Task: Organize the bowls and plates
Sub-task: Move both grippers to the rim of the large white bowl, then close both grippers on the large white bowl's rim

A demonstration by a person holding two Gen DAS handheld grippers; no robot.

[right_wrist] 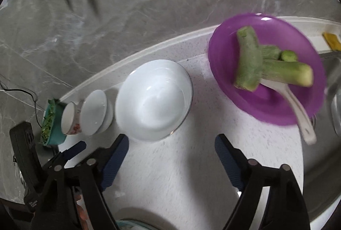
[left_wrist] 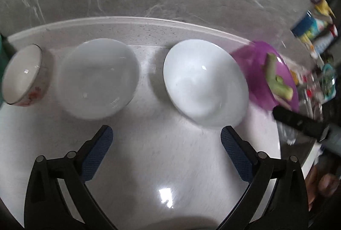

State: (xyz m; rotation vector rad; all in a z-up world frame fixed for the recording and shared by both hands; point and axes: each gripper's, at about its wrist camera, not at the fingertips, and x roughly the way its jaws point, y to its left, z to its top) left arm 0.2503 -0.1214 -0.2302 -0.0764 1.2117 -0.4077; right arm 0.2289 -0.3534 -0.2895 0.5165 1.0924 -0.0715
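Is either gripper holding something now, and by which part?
Nothing is held: the left gripper and the right gripper are both open above the counter.

No readable text anywhere. Black device (right_wrist: pixel 23 166) at the left edge of the right wrist view carries small white print, too blurred to read. Colourful packages (left_wrist: pixel 313 31) at the right of the left wrist view show printing, illegible from motion blur.

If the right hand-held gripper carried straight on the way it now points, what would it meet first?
Most likely the bare white speckled countertop: the right hand-held gripper, jaws open and empty, aims between the wide white ceramic bowl and the purple plastic plate. Depth is uncertain.
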